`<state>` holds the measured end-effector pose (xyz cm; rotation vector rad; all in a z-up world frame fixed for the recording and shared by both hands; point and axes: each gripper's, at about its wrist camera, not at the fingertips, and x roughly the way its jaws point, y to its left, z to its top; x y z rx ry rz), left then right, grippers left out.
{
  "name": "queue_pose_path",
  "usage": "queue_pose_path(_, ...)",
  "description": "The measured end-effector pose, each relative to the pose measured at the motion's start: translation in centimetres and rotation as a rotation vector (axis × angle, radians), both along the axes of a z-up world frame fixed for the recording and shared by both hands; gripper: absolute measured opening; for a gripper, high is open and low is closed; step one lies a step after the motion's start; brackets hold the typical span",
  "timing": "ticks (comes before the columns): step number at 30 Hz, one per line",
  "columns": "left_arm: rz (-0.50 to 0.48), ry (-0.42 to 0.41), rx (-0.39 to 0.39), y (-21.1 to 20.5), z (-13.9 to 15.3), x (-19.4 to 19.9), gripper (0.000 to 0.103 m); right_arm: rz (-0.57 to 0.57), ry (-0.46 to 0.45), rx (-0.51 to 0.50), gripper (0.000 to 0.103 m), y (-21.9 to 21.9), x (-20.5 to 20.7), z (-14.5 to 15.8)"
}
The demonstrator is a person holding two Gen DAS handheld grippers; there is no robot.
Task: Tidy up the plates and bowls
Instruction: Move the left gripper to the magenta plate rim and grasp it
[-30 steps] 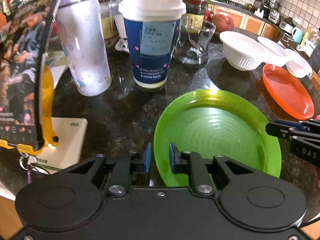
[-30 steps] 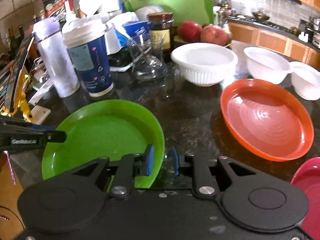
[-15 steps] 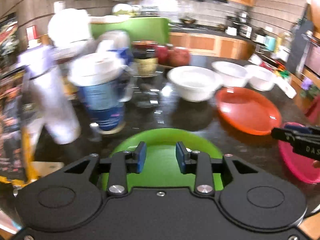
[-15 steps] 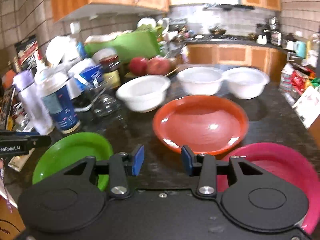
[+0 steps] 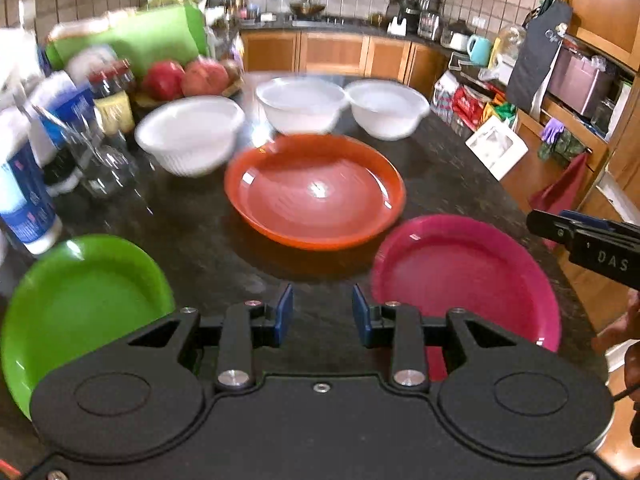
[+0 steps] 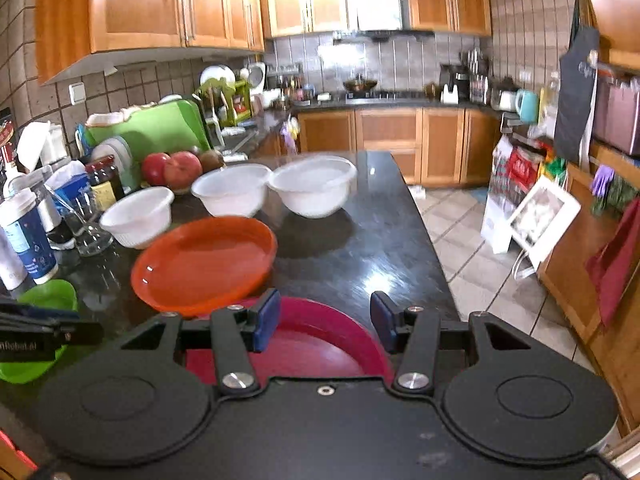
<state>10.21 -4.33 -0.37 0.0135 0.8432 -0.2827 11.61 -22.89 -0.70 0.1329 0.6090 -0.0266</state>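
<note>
Both tongs let go of the green plate point(image 5: 80, 300) and swung right; it sits at the left of the surface point(image 5: 200, 240). Left tongs point(image 5: 322, 316) open, empty. Right tongs point(image 6: 324, 320) opening, empty, over the pink plate point(image 6: 320, 344): likely next. Orange plate point(image 5: 316, 192), 3 white bowls point(image 5: 192, 136): all empty, unstacked.

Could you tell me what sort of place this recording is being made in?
A home kitchen, most likely: wooden cabinets line the walls, a range hood hangs over a stove with a pan, and plates and bowls sit on a dark stone countertop.
</note>
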Motion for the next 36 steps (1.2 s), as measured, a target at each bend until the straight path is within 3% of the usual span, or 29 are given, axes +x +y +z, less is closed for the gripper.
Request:
queue_pose_path(5, 0.032, 0.068, -0.041, -1.9, -1.0, 0.0, 0.043, 0.074, 0.074, 0.009, 0.052, -2.9, 0.7, -1.8)
queue_pose_path(8, 0.045, 0.096, -0.025, -2.9, -1.6, -0.2, 0.043, 0.123, 0.135, 0.031, 0.043, -3.8, 1.3, -2.9)
queue_pose_path(12, 0.078, 0.141, -0.014, -4.3, -2.7, 0.0, 0.041, 0.145, 0.181, 0.051, 0.040, -4.3, 2.6, -4.0)
queue_pose_path(17, 0.139, 0.135, -0.002, -4.8, -3.0, 0.4, 0.040, 0.187, 0.192, 0.061, 0.040, -4.6, 3.6, -4.8)
queue_pose_path(24, 0.148, 0.124, -0.003, -5.8, -3.1, 0.4, 0.038, 0.245, 0.198, 0.032, 0.030, -4.0, 3.8, -5.1)
queue_pose_path(29, 0.168, 0.119, 0.007, -6.2, -3.0, 0.4, 0.037, 0.247, 0.192, 0.001, 0.030, -3.3, 3.8, -5.0)
queue_pose_path(36, 0.192, 0.115, 0.009, -5.6, -2.6, 0.1, 0.036, 0.255, 0.200, 0.040, 0.028, -3.2, 3.8, -4.7)
